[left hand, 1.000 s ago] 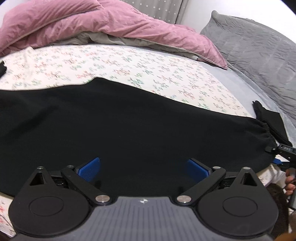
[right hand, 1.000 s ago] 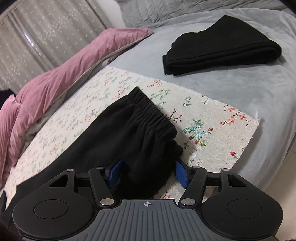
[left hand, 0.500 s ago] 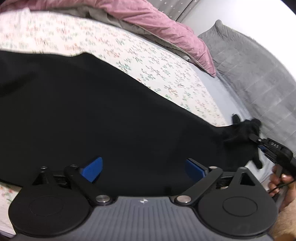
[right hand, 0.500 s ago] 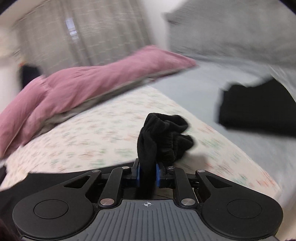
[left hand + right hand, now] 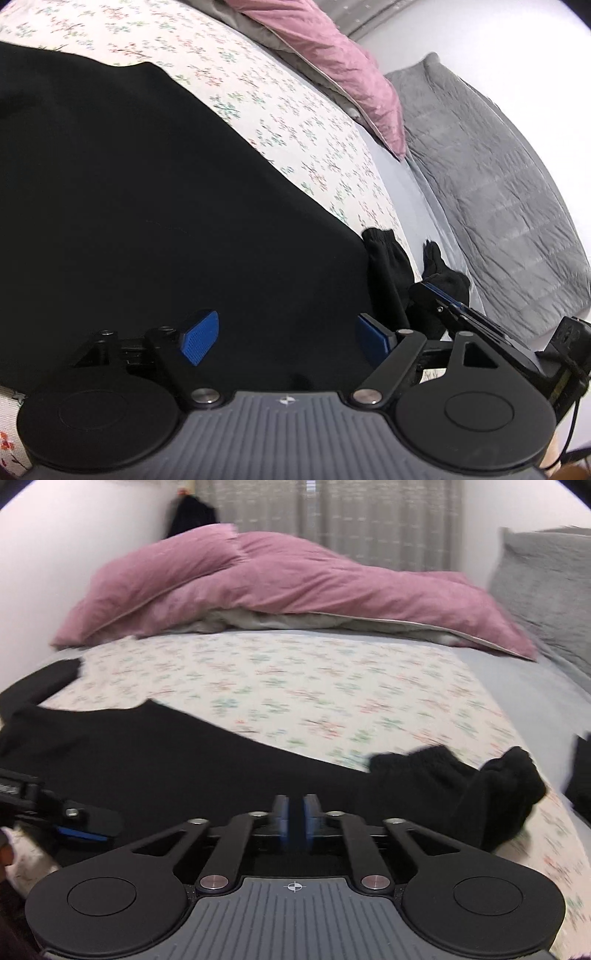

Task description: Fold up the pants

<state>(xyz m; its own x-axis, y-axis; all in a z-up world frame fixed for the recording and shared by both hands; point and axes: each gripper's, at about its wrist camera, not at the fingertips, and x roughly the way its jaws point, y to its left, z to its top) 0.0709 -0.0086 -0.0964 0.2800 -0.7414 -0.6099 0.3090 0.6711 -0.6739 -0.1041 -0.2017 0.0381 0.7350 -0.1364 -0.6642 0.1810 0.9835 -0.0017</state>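
Black pants (image 5: 147, 221) lie spread across the floral sheet (image 5: 295, 683). My left gripper (image 5: 286, 336) hovers low over their near edge. Its blue pads stand wide apart and are closing slightly, gripping nothing. My right gripper (image 5: 295, 819) has its pads nearly together on a thin fold of the black cloth, the jaws easing open a little. The gathered waistband (image 5: 498, 794) bunches up to its right. In the left wrist view the right gripper (image 5: 437, 293) sits just right of my left one, with the waistband (image 5: 388, 266) heaped around its tips. The left gripper (image 5: 79, 830) shows at the right wrist view's left edge.
A pink duvet (image 5: 295, 583) is piled along the far side of the bed. A grey quilted pillow (image 5: 498, 184) lies at the right. A second, folded black garment (image 5: 581, 775) rests on the grey sheet at the far right. Curtains hang behind.
My right gripper shut on the waistband end, lifted it and carried it left across the pants, close to my left gripper. The left gripper rolled and tilted but stayed open.
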